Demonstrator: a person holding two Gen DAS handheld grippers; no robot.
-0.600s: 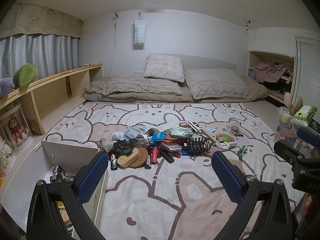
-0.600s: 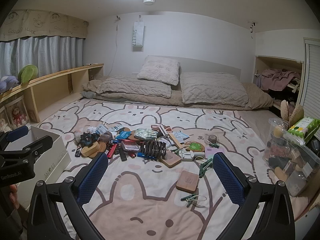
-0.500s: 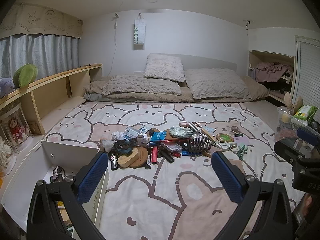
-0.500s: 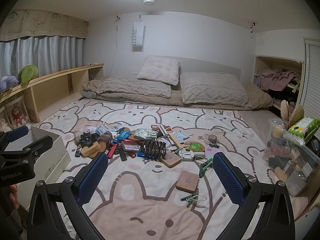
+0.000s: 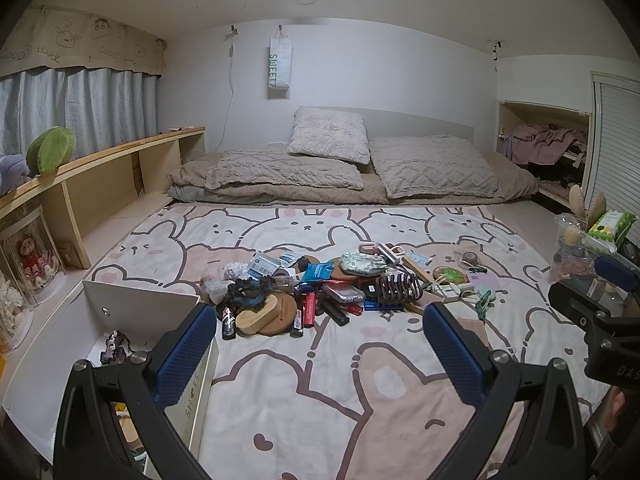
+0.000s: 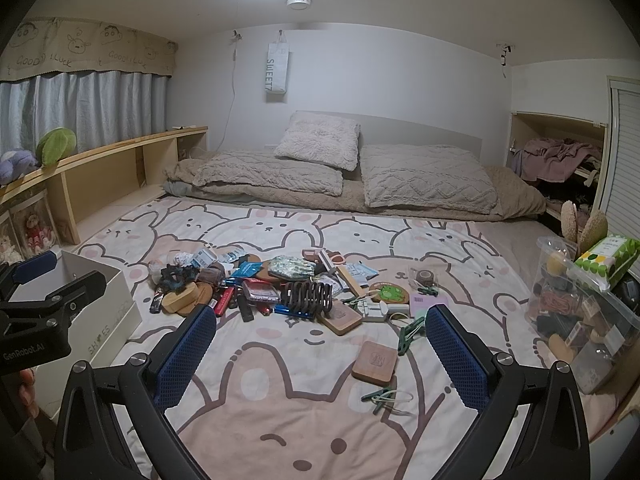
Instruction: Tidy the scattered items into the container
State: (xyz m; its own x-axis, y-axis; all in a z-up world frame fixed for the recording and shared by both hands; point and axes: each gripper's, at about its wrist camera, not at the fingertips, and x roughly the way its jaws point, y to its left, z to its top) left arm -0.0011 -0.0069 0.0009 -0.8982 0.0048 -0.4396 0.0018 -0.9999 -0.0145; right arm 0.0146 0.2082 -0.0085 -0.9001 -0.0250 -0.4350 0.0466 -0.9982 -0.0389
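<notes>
left wrist view: white box (image 5: pixel 140 300) holds a small dark trinket (image 5: pixel 114 346); both grippers (image 5: pixel 320 344) (image 6: pixel 320 344) gape empty.

Black claw (image 5: pixel 316 344) arms, blue textured pads (image 6: pixel 188 354), silver screws.

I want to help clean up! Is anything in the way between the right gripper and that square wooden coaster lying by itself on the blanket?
Nothing visible. The right gripper is open and empty, and only bare blanket lies between it and the coaster. Green clips sit just beside the coaster, not in front.
</notes>
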